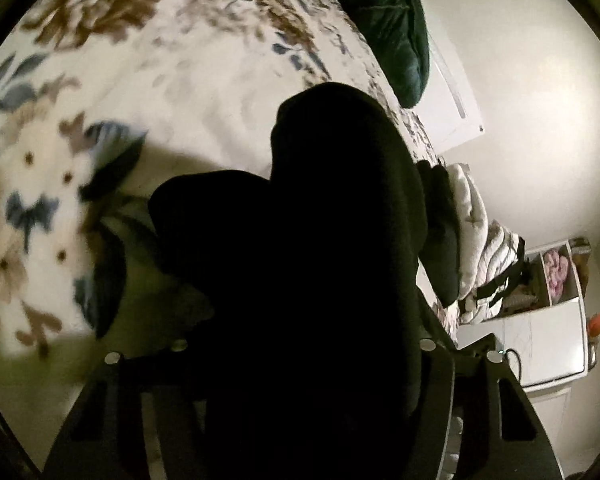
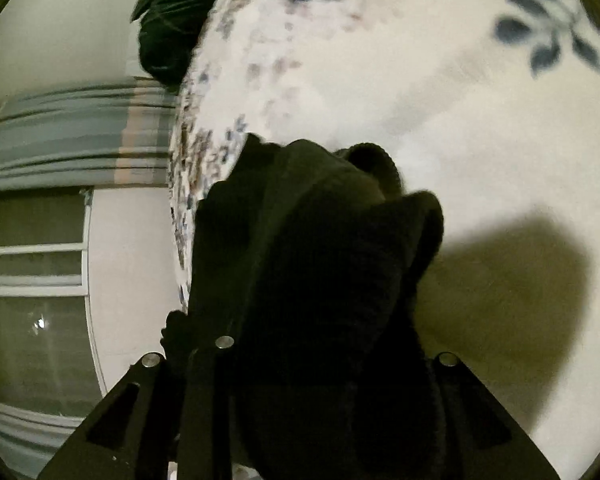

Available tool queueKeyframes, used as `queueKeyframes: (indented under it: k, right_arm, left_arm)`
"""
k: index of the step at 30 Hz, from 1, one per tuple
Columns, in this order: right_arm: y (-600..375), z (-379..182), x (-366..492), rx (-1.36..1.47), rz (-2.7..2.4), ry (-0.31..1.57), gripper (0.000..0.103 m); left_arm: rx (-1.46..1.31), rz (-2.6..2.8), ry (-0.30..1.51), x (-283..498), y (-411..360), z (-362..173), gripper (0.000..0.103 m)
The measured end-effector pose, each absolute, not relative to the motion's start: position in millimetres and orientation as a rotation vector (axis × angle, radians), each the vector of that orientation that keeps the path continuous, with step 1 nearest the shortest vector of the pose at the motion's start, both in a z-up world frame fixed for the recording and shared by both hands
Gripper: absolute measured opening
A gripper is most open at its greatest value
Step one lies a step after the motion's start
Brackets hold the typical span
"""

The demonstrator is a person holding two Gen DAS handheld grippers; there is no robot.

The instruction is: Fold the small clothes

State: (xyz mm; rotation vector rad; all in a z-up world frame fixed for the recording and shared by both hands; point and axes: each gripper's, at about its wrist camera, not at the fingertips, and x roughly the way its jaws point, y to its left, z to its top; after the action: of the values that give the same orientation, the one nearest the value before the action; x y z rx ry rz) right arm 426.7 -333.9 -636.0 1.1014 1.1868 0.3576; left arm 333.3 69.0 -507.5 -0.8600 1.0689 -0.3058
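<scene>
Above the fuzzy floral blanket (image 1: 111, 128), each hand-held gripper pinches bunched, ribbed black knit garment (image 2: 324, 272).

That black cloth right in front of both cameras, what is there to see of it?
The black garment is dark, soft and seemingly ribbed knit, with a rounded, rolled edge at its top. It fills the middle of both views, bunched and lifted between each gripper's fingers, above the floral bedspread, on which it casts a shadow. Its full shape and what kind of garment it is cannot be told.
</scene>
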Motion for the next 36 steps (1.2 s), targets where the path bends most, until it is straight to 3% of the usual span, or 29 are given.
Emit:
queueKeyframes:
  k: [15, 27, 32, 36]
  right_arm:
    - [-396, -482, 406, 1.052, 0.304, 0.958, 0.026]
    - [-565, -367, 513, 1.048, 0.257, 0.702, 0.026]
    - [-645, -356, 589, 1.038, 0.229, 0.662, 0.026]
    - [-691, -405, 646, 1.064, 0.180, 0.712, 0.026]
  left_arm:
    - [-0.745, -0.581, 1.026, 408, 3, -389, 0.058]
    - [-0.691, -0.743, 0.909, 592, -188, -273, 0.058]
    - [-0.645, -0.752, 0.933, 678, -255, -280, 0.058]
    - [-0.521, -0.671, 1.084, 729, -300, -352, 0.058]
